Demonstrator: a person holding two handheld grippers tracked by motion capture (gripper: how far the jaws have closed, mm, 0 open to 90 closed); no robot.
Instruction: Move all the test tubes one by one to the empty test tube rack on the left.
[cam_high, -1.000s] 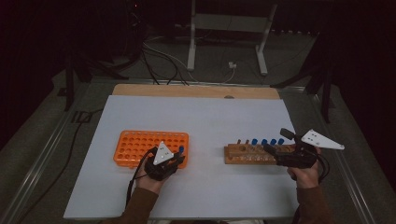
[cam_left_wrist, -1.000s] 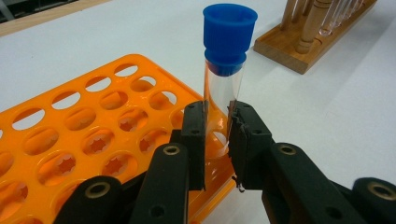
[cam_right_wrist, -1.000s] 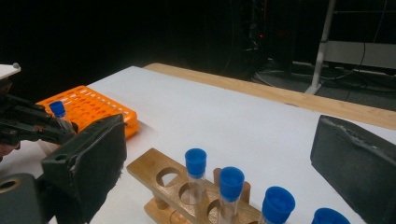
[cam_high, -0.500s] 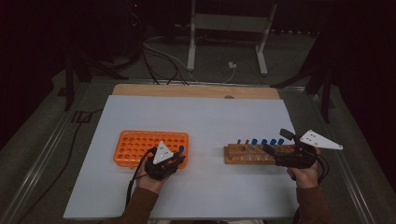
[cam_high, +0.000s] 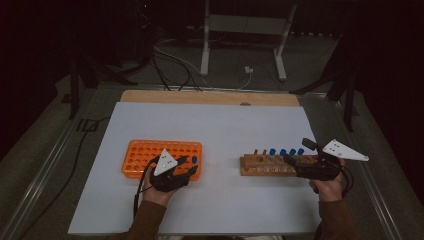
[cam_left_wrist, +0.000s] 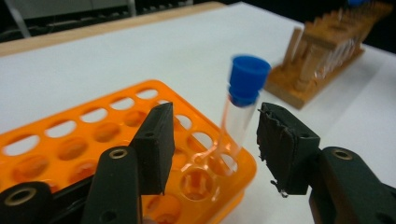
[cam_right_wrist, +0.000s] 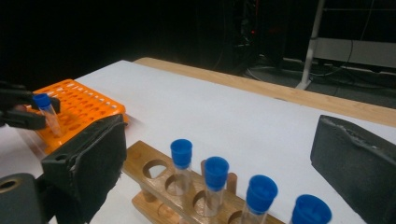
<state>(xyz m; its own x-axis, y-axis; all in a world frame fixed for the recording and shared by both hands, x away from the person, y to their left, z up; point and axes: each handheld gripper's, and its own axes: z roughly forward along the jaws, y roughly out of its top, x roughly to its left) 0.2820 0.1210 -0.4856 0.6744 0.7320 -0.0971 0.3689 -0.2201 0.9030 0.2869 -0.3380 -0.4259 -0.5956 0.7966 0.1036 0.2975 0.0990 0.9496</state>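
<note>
A clear tube with a blue cap (cam_left_wrist: 240, 107) stands tilted in a corner hole of the orange rack (cam_left_wrist: 70, 140). My left gripper (cam_left_wrist: 212, 140) is open around it. Its jaws have just been opening, and the tube is between them with a gap on each side. In the high view the left gripper (cam_high: 189, 166) sits at the right end of the orange rack (cam_high: 145, 155). My right gripper (cam_right_wrist: 224, 135) is open wide just behind the wooden rack (cam_right_wrist: 149, 163), which holds several blue-capped tubes (cam_right_wrist: 181, 154). From above, the right gripper (cam_high: 298, 152) is at the right end of the wooden rack (cam_high: 260, 165).
Both racks rest on a white sheet (cam_high: 215, 125) over the table, with a wooden strip (cam_high: 210, 97) along its far edge. Cables and a metal stand (cam_high: 205, 50) lie on the dark floor beyond. Bare sheet separates the two racks.
The left gripper's jaws have spread apart from the blue-capped tube in the orange rack. Neither hand has visibly shifted.
</note>
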